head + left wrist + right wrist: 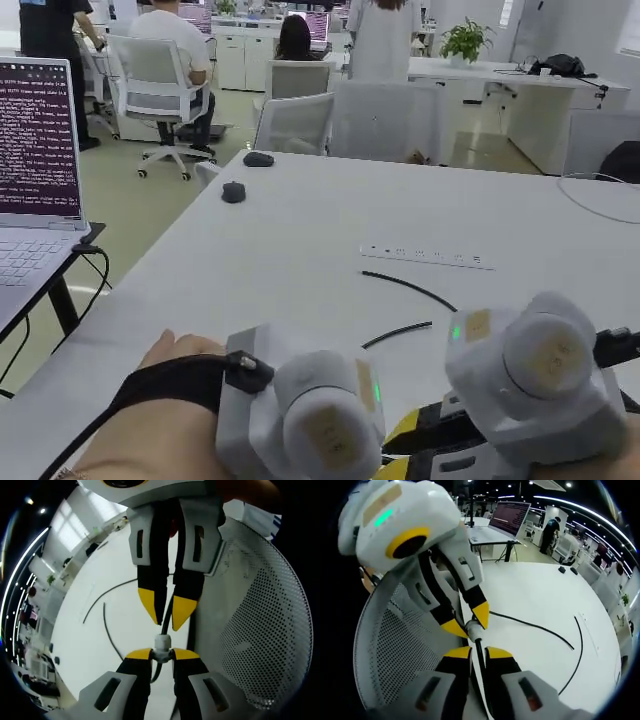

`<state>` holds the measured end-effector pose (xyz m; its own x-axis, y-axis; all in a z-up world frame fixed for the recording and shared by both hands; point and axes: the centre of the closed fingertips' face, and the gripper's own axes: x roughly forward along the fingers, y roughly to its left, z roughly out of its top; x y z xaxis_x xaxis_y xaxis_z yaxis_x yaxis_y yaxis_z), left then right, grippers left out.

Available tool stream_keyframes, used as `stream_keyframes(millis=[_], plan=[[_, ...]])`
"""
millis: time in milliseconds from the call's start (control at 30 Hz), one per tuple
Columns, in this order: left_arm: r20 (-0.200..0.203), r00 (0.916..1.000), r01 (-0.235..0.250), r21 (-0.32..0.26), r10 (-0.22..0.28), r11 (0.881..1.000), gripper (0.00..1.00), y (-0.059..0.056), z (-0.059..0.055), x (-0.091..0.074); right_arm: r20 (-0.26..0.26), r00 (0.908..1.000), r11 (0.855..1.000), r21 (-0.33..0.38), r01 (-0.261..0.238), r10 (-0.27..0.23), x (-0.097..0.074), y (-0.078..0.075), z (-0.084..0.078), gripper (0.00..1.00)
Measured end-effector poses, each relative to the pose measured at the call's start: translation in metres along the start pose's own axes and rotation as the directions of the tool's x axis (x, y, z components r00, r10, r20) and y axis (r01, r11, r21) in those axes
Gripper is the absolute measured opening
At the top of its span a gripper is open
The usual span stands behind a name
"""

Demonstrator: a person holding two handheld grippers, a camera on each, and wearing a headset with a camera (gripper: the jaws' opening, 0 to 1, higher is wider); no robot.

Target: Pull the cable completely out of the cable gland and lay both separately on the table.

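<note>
A small white cable gland [161, 646] sits between the yellow tips of my left gripper [161, 654], which is shut on it. The black cable [167, 616] runs out of the gland into my right gripper [167, 611], which comes in from the top. In the right gripper view, the right gripper [477, 653] is shut on the cable [479, 652] just behind the gland [472, 627]. The left gripper [467, 621] holds the gland from the upper left. The cable is still inside the gland. Both grippers meet tip to tip at the table's near edge.
Two loose black cable pieces [410, 286] [396, 333] lie on the white table [300, 240], with a white strip [425, 257] beyond them. Two mice [233, 192] [258, 159] sit further back and a laptop [35, 150] at left. A mesh chair back [250, 630] is close beside the grippers.
</note>
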<state>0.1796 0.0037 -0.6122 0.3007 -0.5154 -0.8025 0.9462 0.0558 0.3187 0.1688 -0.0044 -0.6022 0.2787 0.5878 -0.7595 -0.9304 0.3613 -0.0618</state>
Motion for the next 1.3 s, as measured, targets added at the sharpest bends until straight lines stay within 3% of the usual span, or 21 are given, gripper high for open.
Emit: stream_keyframes(millis=[200, 467, 800, 1033, 1300], plan=[[0.009, 0.9999, 0.011, -0.013, -0.011, 1.0, 0.16, 0.001, -0.003, 0.002, -0.038, 0.9989, 1.0, -0.015, 0.027, -0.027, 0.0, -0.004, -0.014, 0.04], [-0.019, 0.9998, 0.002, -0.022, -0.002, 1.0, 0.16, 0.006, -0.014, 0.001, -0.07, 0.997, 0.999, 0.023, 0.035, -0.033, -0.005, -0.009, -0.041, 0.03], [-0.036, 0.9993, 0.007, -0.027, -0.008, 1.0, 0.16, 0.005, -0.021, 0.003, -0.151, 0.9859, 0.997, 0.03, 0.077, -0.072, -0.008, -0.023, -0.074, 0.03], [-0.047, 0.9989, 0.007, -0.03, -0.008, 1.0, 0.16, 0.005, -0.024, 0.004, -0.21, 0.9726, 0.993, 0.04, 0.11, -0.099, -0.014, -0.036, -0.099, 0.03], [-0.057, 0.9983, 0.004, -0.034, -0.006, 0.999, 0.16, 0.006, -0.028, 0.002, -0.293, 0.9444, 0.986, 0.029, 0.164, -0.148, -0.023, -0.054, -0.131, 0.04]])
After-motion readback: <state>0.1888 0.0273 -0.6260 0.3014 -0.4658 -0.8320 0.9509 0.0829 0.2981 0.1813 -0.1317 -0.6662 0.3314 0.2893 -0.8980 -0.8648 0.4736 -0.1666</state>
